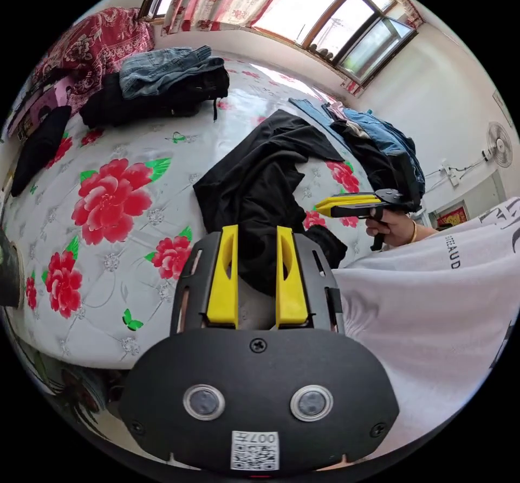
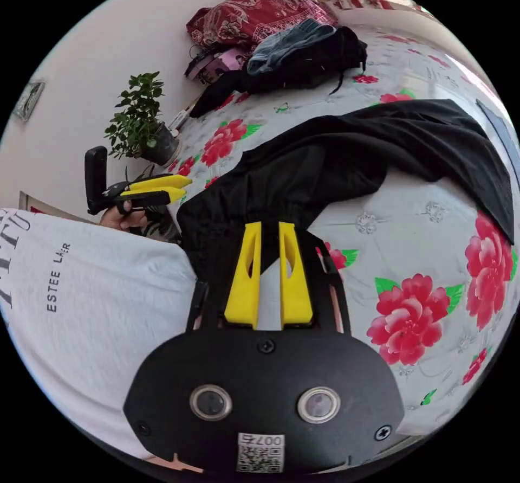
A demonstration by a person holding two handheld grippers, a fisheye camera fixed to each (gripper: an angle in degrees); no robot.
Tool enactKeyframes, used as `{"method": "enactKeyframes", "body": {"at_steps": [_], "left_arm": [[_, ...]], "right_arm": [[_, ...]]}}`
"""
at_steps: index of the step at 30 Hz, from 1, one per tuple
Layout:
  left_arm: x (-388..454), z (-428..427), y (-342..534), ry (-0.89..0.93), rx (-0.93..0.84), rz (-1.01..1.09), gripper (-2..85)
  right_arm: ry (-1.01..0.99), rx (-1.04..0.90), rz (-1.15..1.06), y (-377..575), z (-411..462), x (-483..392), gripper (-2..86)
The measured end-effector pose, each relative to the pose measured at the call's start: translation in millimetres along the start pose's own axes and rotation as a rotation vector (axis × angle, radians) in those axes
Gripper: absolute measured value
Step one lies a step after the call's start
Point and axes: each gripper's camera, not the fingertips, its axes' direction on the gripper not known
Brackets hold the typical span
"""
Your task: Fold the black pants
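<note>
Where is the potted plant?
In the right gripper view, the potted plant stands by the wall beside the flowered bed, just above the left claw.

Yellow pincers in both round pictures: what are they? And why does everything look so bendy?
Those pincers are grippers, tools with two yellow jaws. A person in a white shirt holds one in each hand. A small camera rides on each tool, and its fish-eye lens bends the picture. The left gripper view looks past the left gripper, and the right gripper view looks past the right gripper. Both cameras look at a bed with a flowered cover. The black pants lie crumpled on it, waiting to be folded. Two heaps of other clothes sit further back, and a potted plant stands by the wall. Both grippers have a gap between their jaws and seem to hold nothing.
</note>
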Motion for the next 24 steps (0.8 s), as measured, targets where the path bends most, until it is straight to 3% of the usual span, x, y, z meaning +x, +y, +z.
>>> {"method": "enactKeyframes", "body": {"at_steps": [5,10,12,19,24], "left_arm": [[73,67,-30,0.172,-0.130,0.252,12.6],[107,134,-51,0.031,-0.362,0.492,8.1],[97,124,-58,0.075,-0.380,0.425,7.5],[13,-40,-25,0.191,-0.037,0.123,6.2],[-25,-185,0,-0.029,0.305,-0.058,4.2]], "right_arm": [[0.076,0.137,0.316,48,-57,55,4.7],[0.146,0.204,0.393,50,-85,59,5.4],[0.179,0.238,0.390,46,-98,59,5.8],[0.345,0.267,0.508,40,-151,113,7.5],[0.428,0.256,0.519,3,-176,158,9.2]]}}
